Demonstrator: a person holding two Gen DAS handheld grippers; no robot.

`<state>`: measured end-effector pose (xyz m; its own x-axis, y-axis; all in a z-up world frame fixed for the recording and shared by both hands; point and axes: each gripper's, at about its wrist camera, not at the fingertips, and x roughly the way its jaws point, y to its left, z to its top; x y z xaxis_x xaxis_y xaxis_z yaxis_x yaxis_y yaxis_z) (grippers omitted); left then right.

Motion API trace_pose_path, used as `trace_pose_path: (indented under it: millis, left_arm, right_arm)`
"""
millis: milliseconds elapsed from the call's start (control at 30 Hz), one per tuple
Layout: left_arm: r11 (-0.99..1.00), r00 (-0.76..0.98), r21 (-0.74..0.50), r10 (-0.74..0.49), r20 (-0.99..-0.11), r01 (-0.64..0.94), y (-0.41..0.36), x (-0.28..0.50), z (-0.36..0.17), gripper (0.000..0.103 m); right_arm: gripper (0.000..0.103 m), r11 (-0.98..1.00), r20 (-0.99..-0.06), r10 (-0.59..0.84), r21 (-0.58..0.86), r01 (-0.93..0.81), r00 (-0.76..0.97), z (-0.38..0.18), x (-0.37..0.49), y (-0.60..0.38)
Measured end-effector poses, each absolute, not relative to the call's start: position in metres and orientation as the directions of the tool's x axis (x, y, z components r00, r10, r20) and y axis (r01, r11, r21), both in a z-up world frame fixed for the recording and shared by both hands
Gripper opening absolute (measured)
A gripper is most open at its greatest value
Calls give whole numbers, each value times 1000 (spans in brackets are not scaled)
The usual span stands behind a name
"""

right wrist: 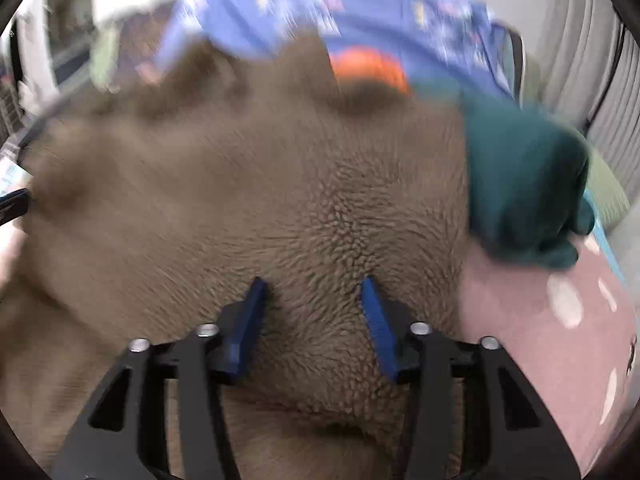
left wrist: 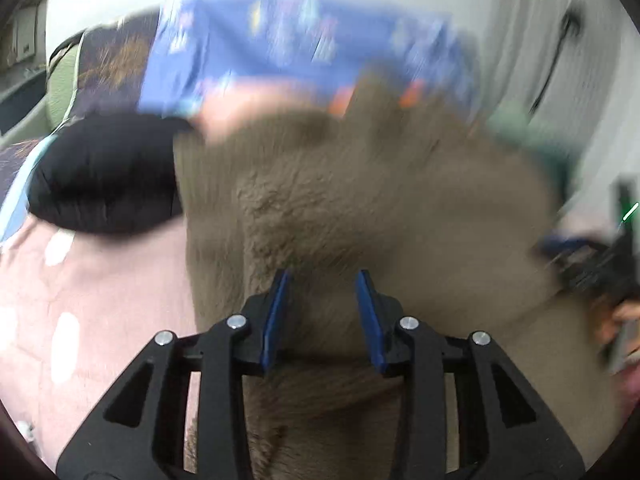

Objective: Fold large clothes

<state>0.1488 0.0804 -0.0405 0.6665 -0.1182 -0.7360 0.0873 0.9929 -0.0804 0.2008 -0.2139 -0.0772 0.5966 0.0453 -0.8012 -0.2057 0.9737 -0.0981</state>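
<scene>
A large brown fleece garment lies spread over a pink spotted bed sheet. In the left wrist view my left gripper is narrowed, its blue pads pressing a bunched fold of the fleece. In the right wrist view the fleece fills most of the frame. My right gripper hovers just over it with its blue pads set wide, nothing pinched between them. The right gripper also shows as a dark blur at the right edge of the left wrist view.
A black garment lies left of the fleece and a dark green garment right of it. Behind them are a blue patterned cloth, something orange, and a pale curtain. The pink sheet is bare at the right.
</scene>
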Motion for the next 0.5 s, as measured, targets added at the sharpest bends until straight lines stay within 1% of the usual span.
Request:
trace_pose_path:
  millis: [33,100,133,200,233,267,333,367,400,500]
  left_arm:
    - [994,695,12,-66,-716,107,72,148,-52,35]
    - [986,708,98,-25,-706,132,61,141,-45,35]
    - [987,707,83,-40,-706,138,61,136,-36,35]
    - [989,716,19,-95,-691,149,68,123,-19,47]
    - [990,731,-5,-106,-674,138,77,115,-11,54]
    - [993,748,-28,-106,-655,117,90,101,-5,56]
    - [993,750,-79,-119,-651,89,113,85,-3,57]
    - [989,735,-123,-140,-663,78,129,74,-10,57]
    - [988,718,-142,-147,-680,68,137,68,-18,57]
    - [991,644,-129,-116,-756,28,154,48,-52,57]
  right_arm:
    - [61,978,-803,72,-58,-198,591,-84,204,-219]
    - [61,982,-791,99,-21,-189,604,-73,198,-223]
    - [61,981,-786,108,-15,-194,609,-65,192,-224]
    - [62,979,-759,132,-1,-204,637,-45,175,-234]
    - [63,978,-746,140,2,-208,651,-39,167,-243]
    - [63,980,-732,132,-5,-199,668,-32,157,-256]
    - [66,986,-724,106,-12,-166,682,-30,147,-276]
    - [66,989,-727,96,-5,-146,679,-33,141,-287]
    - [66,993,-739,91,15,-118,667,-40,134,-307]
    - [66,993,-776,119,98,-68,619,-57,118,-341]
